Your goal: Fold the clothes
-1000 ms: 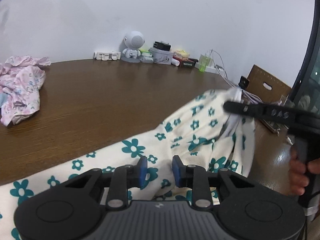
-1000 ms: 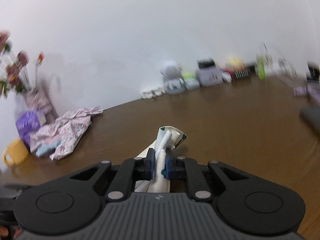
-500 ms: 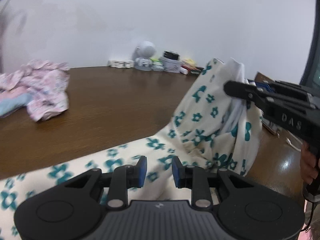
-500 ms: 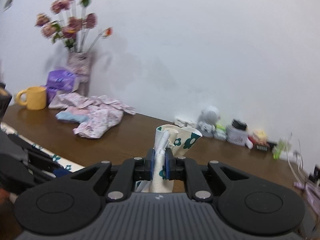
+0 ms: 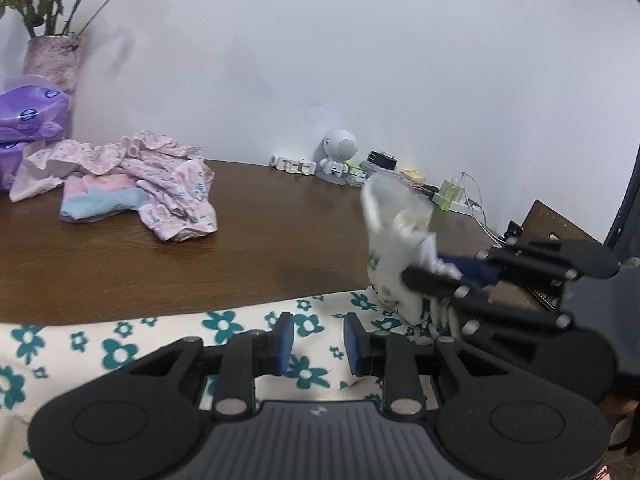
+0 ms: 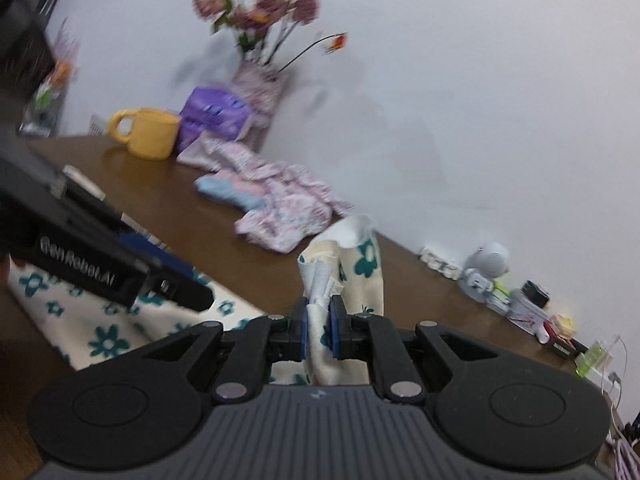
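A cream cloth with teal flowers (image 5: 120, 344) lies along the near edge of the brown table (image 5: 240, 248). My left gripper (image 5: 319, 340) hovers just above it, open, with only cloth showing under the gap. To its right, my right gripper (image 5: 432, 272) is shut on a bunched end of the same cloth (image 5: 394, 240), lifted off the table. In the right wrist view the fold (image 6: 352, 264) stands up out of the right gripper (image 6: 319, 322), and the left gripper (image 6: 188, 284) is close at the left above the flat part of the cloth (image 6: 108, 336).
A pile of pink and blue clothes (image 5: 140, 188) lies at the back left, beside purple tissue packs (image 5: 28, 120), a vase of flowers (image 5: 52, 56) and a yellow mug (image 6: 148, 132). A white robot figure (image 5: 339, 152), small clutter and cables line the back right wall.
The right gripper has carried the lifted cloth end leftward, close to the left gripper. Both views have swung left toward the vase and mug. The left gripper stays open.
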